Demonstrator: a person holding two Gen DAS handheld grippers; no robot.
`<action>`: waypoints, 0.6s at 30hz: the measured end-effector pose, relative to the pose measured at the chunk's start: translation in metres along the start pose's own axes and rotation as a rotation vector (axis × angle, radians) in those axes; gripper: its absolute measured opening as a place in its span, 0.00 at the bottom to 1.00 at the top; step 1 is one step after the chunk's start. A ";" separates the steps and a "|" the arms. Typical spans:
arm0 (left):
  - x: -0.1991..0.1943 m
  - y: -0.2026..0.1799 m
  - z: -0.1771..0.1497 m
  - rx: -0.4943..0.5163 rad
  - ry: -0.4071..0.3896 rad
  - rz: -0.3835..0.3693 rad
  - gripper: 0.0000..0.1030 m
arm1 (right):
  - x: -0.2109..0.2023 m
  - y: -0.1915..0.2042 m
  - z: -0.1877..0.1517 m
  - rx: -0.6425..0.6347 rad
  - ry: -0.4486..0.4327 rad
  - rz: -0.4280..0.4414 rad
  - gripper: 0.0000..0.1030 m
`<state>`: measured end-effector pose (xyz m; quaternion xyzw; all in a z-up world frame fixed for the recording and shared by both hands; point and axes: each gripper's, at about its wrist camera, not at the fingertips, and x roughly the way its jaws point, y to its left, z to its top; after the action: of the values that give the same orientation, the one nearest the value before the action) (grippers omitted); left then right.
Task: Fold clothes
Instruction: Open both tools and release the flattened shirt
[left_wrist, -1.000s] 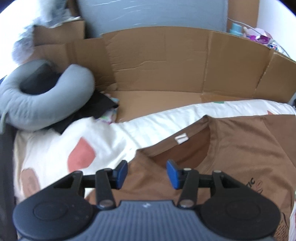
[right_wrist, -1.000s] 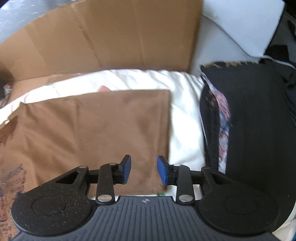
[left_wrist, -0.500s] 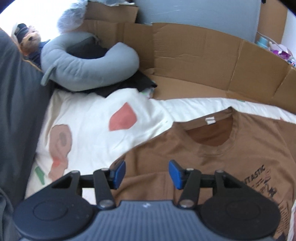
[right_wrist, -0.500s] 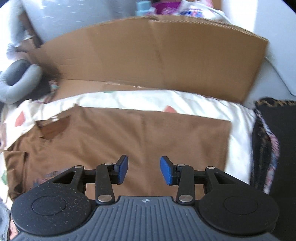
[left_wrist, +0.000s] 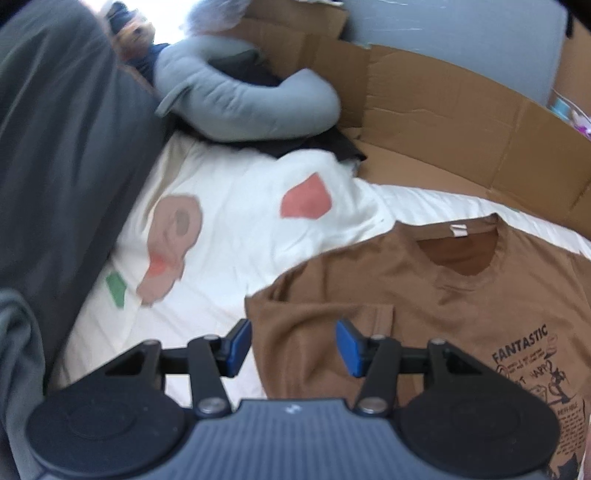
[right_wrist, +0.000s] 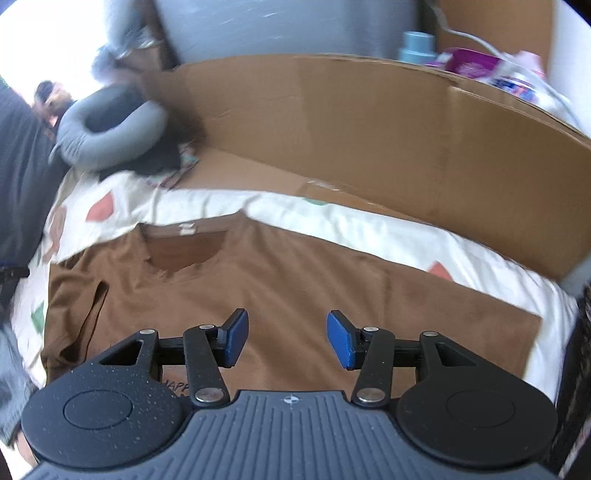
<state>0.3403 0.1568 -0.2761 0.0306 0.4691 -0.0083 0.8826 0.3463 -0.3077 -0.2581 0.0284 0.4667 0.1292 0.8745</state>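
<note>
Left gripper (left_wrist: 293, 345) spread wide, empty, above folded-in sleeve edge of brown T-shirt (left_wrist: 443, 291). Right gripper (right_wrist: 286, 338) likewise wide apart, holding nothing, above shirt's middle. Shirt lay flat on cream patterned bedsheet (left_wrist: 229, 236), collar toward cardboard (right_wrist: 369, 129).

The brown T-shirt (left_wrist: 443, 295) lay flat and face up on the cream bedsheet (left_wrist: 236, 258) below me — neck opening and white label toward the cardboard, black "FANTASTIC" print on the chest. One sleeve was folded in over the body; the hem edge lay straight.
</note>
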 end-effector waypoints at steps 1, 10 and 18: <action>0.000 0.003 -0.003 -0.015 0.000 0.001 0.52 | 0.004 0.006 0.004 -0.025 0.009 0.010 0.53; 0.018 -0.021 -0.022 -0.046 0.009 -0.055 0.47 | 0.037 0.055 0.030 -0.195 0.058 0.129 0.53; 0.058 -0.054 -0.019 -0.028 0.013 -0.042 0.48 | 0.054 0.075 0.028 -0.210 0.055 0.172 0.53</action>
<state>0.3550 0.1046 -0.3372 0.0087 0.4756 -0.0199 0.8794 0.3828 -0.2199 -0.2738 -0.0271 0.4701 0.2527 0.8452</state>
